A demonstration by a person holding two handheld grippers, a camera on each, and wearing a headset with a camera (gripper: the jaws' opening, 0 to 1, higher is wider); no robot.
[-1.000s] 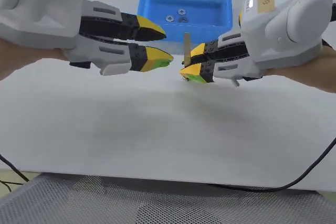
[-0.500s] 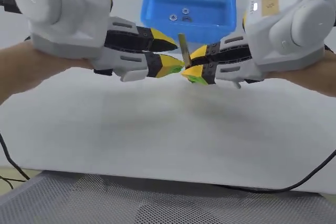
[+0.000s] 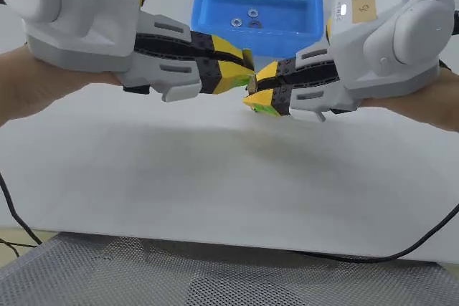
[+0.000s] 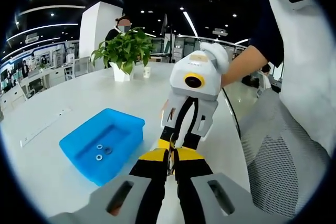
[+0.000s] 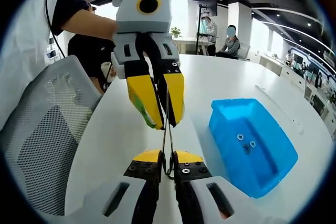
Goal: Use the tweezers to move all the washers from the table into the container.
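Right claw: right gripper (image 5: pixel 168 163) clamped tight on the base end of the tweezers (image 5: pixel 167 140); the legs run straight forward from its jaws
Left claw: left gripper (image 4: pixel 171 158) faces the right one nose to nose; jaws drawn in to a narrow gap with the tweezers' far end between them; cannot tell whether the pads actually press the metal
Tweezers: in the air above the table (image 3: pixel 215 177), bridging the two grippers, just short of the container's near wall; tips carry nothing that I can make out
Washers: three washers (image 3: pixel 251 13) lie close together on the container floor
Container: blue container (image 3: pixel 208 12) sits on the table just beyond the gripper tips, open side up
Step, as judged: a re-grip or hand-over of the tweezers between the two claws, not a pick
Progress, as judged: late; three washers are already in
Doing it well: hold the right clamp firm until the left has a sure bite; close the left squarely across both legs, part-way along, not at the very tips; squeeze gently so the thin legs neither bow nor cross
Risk: a skewed bite could twist the tweezers out of line, or drop them if one claw lets go early
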